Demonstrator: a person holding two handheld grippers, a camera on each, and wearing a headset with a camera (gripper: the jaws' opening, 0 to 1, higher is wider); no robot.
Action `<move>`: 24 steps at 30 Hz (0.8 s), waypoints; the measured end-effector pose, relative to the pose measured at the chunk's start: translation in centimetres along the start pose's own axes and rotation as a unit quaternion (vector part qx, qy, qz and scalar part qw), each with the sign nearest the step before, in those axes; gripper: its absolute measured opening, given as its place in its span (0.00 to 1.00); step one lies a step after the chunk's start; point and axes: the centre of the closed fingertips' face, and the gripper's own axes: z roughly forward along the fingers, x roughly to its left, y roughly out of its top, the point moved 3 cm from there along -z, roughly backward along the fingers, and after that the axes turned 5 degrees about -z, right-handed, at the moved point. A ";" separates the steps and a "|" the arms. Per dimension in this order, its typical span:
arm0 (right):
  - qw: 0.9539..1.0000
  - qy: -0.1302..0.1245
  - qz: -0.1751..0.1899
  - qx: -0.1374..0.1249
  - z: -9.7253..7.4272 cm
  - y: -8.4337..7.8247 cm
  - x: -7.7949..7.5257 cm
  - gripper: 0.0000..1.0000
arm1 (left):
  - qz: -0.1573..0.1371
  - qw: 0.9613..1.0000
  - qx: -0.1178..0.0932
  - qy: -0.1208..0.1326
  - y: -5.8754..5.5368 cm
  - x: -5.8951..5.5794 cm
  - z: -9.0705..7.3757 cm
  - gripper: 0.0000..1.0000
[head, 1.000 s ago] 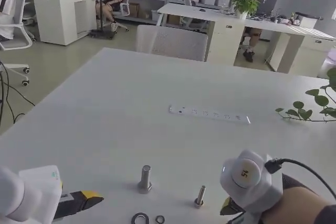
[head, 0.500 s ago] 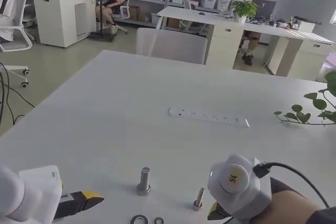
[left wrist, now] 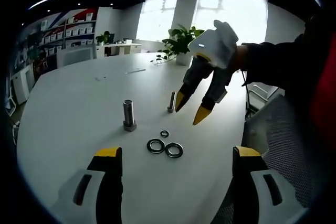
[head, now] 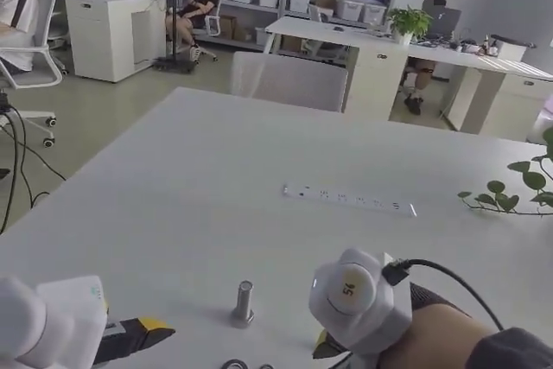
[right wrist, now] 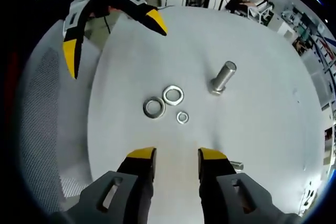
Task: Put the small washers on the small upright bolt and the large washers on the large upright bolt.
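Washers (right wrist: 172,95), two large and one small, lie on the table (right wrist: 262,51) beside the large bolt (right wrist: 223,77), where we hold the right gripper (right wrist: 177,154), marked 54, and left gripper (left wrist: 176,152) with jaws apart, empty.

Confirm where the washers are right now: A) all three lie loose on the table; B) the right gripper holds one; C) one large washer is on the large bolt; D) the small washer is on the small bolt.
A: the large washer, second large washer and small washer lie flat on the table; the large bolt and small bolt are bare, and the right gripper is open, holding nothing.
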 end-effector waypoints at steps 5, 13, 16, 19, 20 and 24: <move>1.000 0.005 -0.009 0.004 0.5 0.6 -0.2 0.34 | 0.000 1.000 0.000 0.001 0.0 0.1 -0.1 0.86; 1.000 0.012 -0.022 0.003 1.4 1.9 -0.7 0.33 | -0.002 1.000 0.001 0.002 -0.1 0.2 -0.2 0.86; 1.000 0.015 -0.025 0.003 1.7 2.2 -0.8 0.32 | -0.002 1.000 0.001 0.003 -0.2 0.2 -0.3 0.86; 0.999 0.019 -0.029 0.004 2.1 2.5 -0.8 0.32 | -0.004 1.000 0.000 0.004 -0.3 0.3 -0.4 0.86; 0.999 0.020 -0.032 0.007 2.2 2.5 -0.9 0.32 | -0.004 1.000 0.000 0.005 -0.3 0.3 -0.4 0.86; 0.999 0.025 -0.037 0.009 2.7 2.7 -0.9 0.32 | -0.004 1.000 0.001 0.006 -0.3 0.2 -0.3 0.86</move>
